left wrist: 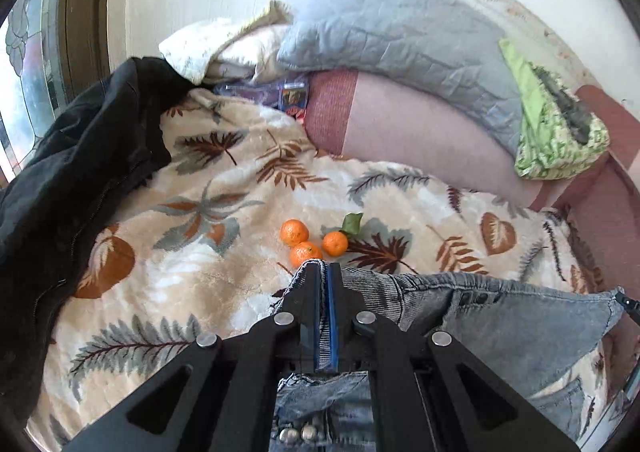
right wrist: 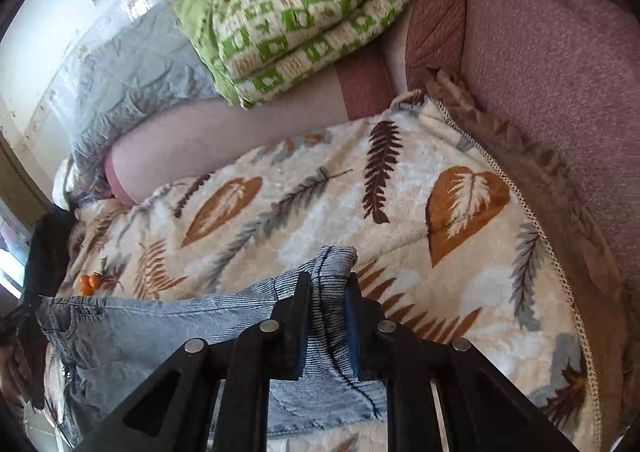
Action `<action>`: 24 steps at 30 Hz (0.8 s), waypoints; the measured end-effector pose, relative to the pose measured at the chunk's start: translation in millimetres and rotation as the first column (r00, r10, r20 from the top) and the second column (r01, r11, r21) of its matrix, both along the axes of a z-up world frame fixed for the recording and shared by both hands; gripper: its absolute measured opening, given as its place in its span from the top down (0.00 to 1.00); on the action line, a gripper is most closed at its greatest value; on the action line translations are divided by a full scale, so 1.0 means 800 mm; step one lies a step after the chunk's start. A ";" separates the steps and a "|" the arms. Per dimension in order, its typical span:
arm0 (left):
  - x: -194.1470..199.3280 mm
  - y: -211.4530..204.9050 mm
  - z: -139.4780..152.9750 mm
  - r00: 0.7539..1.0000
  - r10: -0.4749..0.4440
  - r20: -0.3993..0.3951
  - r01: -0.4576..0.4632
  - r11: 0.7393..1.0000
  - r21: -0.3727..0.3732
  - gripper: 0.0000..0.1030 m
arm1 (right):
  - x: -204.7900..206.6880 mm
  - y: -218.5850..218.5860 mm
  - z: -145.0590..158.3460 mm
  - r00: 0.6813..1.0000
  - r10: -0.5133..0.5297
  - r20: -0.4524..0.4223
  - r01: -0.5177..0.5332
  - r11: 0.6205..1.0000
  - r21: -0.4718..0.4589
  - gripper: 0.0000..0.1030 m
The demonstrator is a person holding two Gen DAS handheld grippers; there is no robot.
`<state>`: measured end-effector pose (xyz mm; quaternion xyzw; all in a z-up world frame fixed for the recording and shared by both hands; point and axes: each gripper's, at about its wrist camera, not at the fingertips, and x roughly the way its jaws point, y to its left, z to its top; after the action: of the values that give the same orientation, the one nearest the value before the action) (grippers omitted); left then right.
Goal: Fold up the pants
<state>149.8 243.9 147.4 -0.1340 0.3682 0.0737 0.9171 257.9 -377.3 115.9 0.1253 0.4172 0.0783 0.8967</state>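
Observation:
Light blue jeans (left wrist: 520, 324) hang stretched between my two grippers above a leaf-patterned blanket (left wrist: 224, 211). My left gripper (left wrist: 325, 266) is shut on the waistband end of the jeans, with metal studs showing below it. My right gripper (right wrist: 329, 278) is shut on a bunched fold of the jeans (right wrist: 160, 332). The denim runs from it to the left, where the other gripper's tip shows at the frame edge. The lower part of the jeans is hidden under the grippers.
Three mandarins (left wrist: 308, 242) lie on the blanket just beyond the left gripper; they show far left in the right wrist view (right wrist: 90, 282). A black jacket (left wrist: 68, 179) lies left. Grey quilt (left wrist: 400, 35), green patterned quilt (right wrist: 304, 19) and pink sofa arm (right wrist: 540, 71) border the blanket.

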 end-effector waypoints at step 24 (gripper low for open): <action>-0.214 -0.036 -0.052 0.983 -0.088 -0.161 0.130 0.954 0.271 0.41 | -0.287 -0.059 -0.118 0.973 0.027 -0.231 0.028 0.972 0.234 0.31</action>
<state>-21.7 215.3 105.4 0.0236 0.4274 0.0840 0.8998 28.0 -424.2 21.6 0.2394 0.5069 0.1119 0.8205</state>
